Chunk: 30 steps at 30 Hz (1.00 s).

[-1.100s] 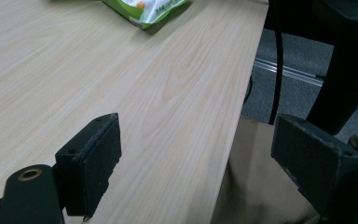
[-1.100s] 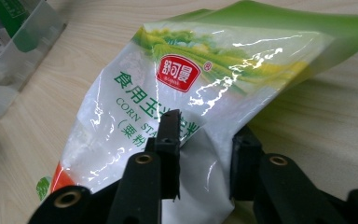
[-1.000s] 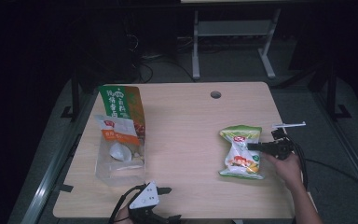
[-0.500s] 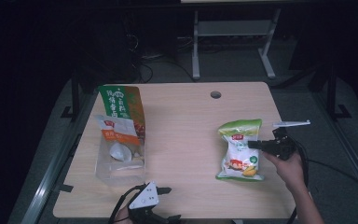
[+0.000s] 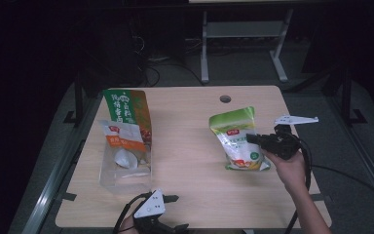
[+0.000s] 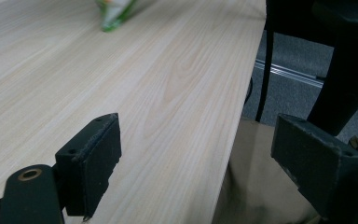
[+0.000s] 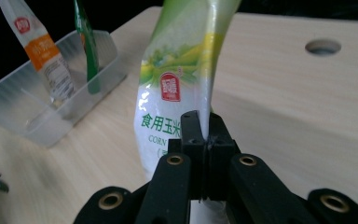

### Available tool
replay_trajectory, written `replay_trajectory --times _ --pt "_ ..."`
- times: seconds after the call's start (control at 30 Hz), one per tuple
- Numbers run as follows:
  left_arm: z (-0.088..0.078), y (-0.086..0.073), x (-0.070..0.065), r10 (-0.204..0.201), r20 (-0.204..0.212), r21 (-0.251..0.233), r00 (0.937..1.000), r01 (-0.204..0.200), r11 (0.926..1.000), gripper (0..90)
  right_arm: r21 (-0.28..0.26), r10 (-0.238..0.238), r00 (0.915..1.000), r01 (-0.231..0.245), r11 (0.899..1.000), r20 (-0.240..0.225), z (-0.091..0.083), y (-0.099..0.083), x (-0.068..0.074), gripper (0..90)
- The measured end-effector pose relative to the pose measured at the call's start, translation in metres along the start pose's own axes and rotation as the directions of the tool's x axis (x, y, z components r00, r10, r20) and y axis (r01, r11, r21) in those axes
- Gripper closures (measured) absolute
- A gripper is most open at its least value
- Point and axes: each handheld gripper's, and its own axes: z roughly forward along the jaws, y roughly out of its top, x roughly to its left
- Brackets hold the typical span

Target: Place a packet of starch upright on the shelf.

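The right gripper is clamped on the edge of a green-and-white corn starch bag, held at the right side of the bench. Well apart on the left stands a clear plastic bin with two packets leaning in it. The left gripper hangs at the near edge, jaws spread wide around nothing; bare wood lies between bag and bin.

Dark room, light wooden table, grey floor, metal desk frame behind
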Motion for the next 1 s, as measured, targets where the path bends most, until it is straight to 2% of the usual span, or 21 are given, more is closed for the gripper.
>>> replay_trajectory --times 0.1,0.2,0.27,0.33,0.53,0.87,1.0 --pt "0.000 0.000 0.000 0.000 0.001 -0.002 1.0000 0.000 1.0000 15.7 -0.030 -0.010 0.9997 0.011 0.999 0.020 0.008 0.006 0.005 88.9" --pt "-0.002 0.000 0.000 -0.001 -0.002 -0.003 1.0000 0.001 1.0000 15.7 -0.019 -0.012 0.9999 0.012 1.000 0.011 0.018 0.004 0.005 88.9" --pt "-0.002 0.000 0.000 -0.006 -0.002 -0.008 1.0000 0.006 0.9999 15.7 -0.026 -0.048 0.9988 0.048 0.999 0.008 0.020 0.000 0.007 88.8" --pt "-0.002 0.000 0.001 -0.004 -0.002 -0.004 1.0000 0.004 1.0000 15.7 -0.030 -0.054 0.9985 0.054 0.998 -0.001 0.019 -0.005 0.007 88.6" --pt "0.000 0.000 -0.001 -0.001 -0.001 -0.006 1.0000 0.001 1.0000 15.7 0.000 -0.123 0.9924 0.123 0.992 0.000 0.012 -0.023 0.006 87.4" --pt "0.002 0.000 -0.001 0.006 0.002 0.002 1.0000 -0.006 1.0000 15.7 0.002 -0.112 0.9937 0.112 0.994 -0.003 -0.005 -0.041 -0.003 84.0" --pt "0.001 0.000 -0.001 0.002 0.000 0.002 1.0000 -0.002 1.0000 15.7 0.010 -0.121 0.9926 0.121 0.993 -0.009 -0.007 -0.044 -0.003 78.7"
